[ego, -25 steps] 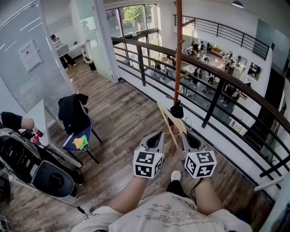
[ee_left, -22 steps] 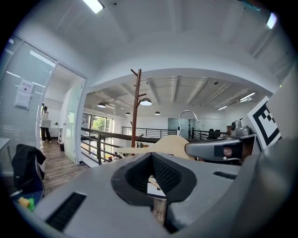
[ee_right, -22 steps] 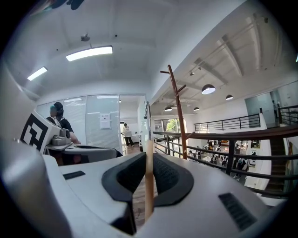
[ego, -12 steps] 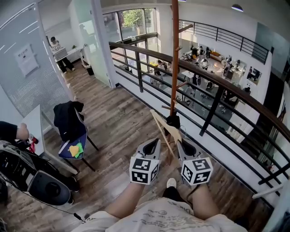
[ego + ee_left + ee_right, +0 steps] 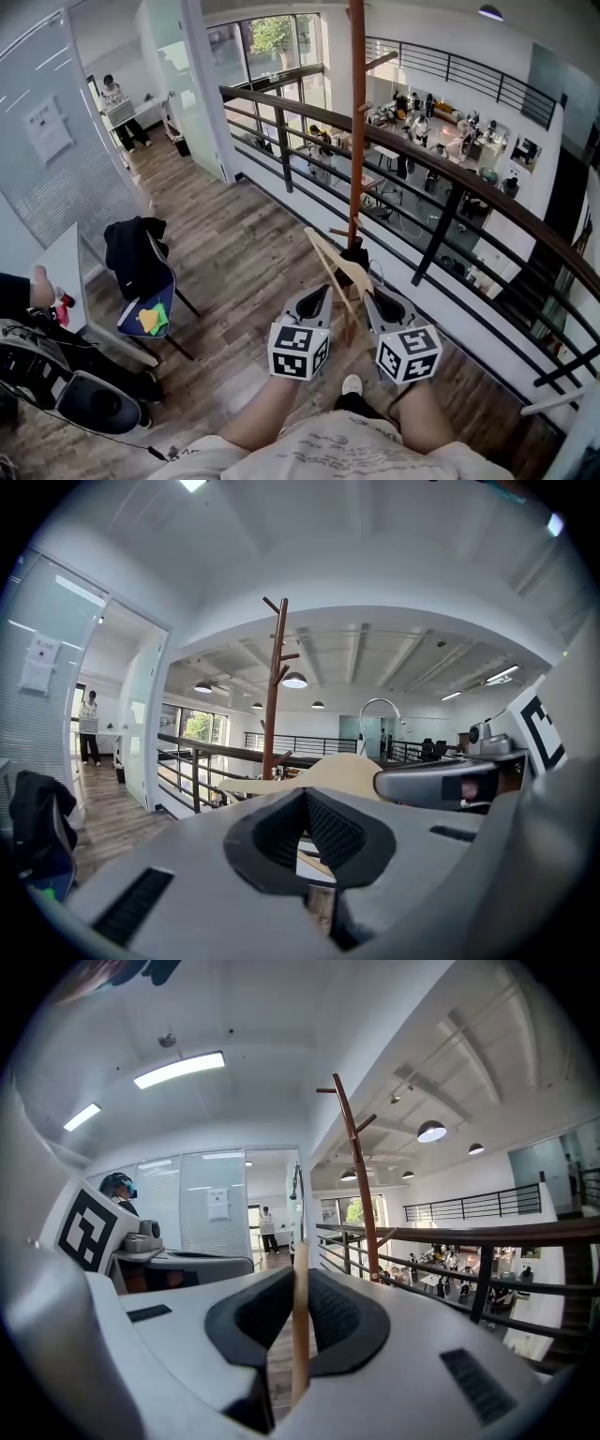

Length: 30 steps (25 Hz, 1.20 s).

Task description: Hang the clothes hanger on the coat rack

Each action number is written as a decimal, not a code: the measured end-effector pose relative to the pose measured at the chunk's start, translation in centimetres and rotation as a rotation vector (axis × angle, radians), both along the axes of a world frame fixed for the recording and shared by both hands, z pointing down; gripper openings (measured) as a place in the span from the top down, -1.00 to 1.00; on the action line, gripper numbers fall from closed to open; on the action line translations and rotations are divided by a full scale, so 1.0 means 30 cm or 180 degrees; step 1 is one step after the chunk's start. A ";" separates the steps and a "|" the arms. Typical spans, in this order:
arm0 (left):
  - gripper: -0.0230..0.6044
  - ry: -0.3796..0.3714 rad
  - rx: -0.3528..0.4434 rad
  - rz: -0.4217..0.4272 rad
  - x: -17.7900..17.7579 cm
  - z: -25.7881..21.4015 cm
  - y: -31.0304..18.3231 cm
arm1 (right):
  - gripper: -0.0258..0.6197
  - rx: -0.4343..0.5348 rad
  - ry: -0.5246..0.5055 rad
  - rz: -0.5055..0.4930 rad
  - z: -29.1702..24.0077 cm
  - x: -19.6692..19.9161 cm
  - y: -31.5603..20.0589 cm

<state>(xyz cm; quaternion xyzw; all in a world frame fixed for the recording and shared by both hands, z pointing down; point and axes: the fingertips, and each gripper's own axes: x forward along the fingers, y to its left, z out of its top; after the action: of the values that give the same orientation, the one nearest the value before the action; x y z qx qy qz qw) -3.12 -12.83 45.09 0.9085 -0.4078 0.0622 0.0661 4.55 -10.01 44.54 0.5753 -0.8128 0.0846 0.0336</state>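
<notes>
The brown coat rack (image 5: 355, 122) stands by the railing, its black base (image 5: 354, 255) just beyond the hanger. A pale wooden clothes hanger (image 5: 335, 265) with a metal hook (image 5: 373, 711) is held upright in front of me. My right gripper (image 5: 378, 302) is shut on the hanger's wood (image 5: 300, 1326), which runs between its pads. My left gripper (image 5: 315, 302) is beside it on the left, its pads together with nothing between them. In the left gripper view the hanger (image 5: 328, 769) lies past the left gripper (image 5: 305, 797), with the rack (image 5: 273, 686) behind. The rack (image 5: 361, 1185) also shows ahead of the right gripper (image 5: 300, 1274).
A dark metal railing (image 5: 450, 159) with a wooden top runs diagonally behind the rack, with a drop to a lower floor beyond it. A chair with a black jacket (image 5: 139, 258) stands at the left. Black equipment (image 5: 66, 384) lies at the bottom left. A person (image 5: 117, 103) is far back.
Both grippers and the hanger have come closer to the coat rack; its base now sits right behind the hanger. The chair and floor have slid left and back in view.
</notes>
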 end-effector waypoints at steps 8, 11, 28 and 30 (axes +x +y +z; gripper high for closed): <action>0.92 0.0010 0.0004 -0.0078 0.045 -0.002 -0.148 | 0.78 -0.0033 -0.0059 -0.0240 0.005 0.043 -0.141; 0.92 -0.0005 -0.0004 -0.0133 0.048 -0.009 -0.213 | 0.78 -0.0035 -0.0044 -0.0331 -0.005 0.052 -0.209; 0.92 0.0055 -0.0068 -0.0470 0.200 -0.056 -0.516 | 0.78 -0.0061 0.0039 -0.0834 -0.057 0.191 -0.525; 0.92 0.0082 -0.0079 -0.0540 0.192 -0.074 -0.542 | 0.78 -0.0063 0.0043 -0.0894 -0.082 0.198 -0.553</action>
<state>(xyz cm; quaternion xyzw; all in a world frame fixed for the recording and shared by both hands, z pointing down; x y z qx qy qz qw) 2.65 -29.10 42.88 0.8706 -0.4816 0.0498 0.0875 10.50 -26.60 42.08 0.4561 -0.8842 0.0832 0.0562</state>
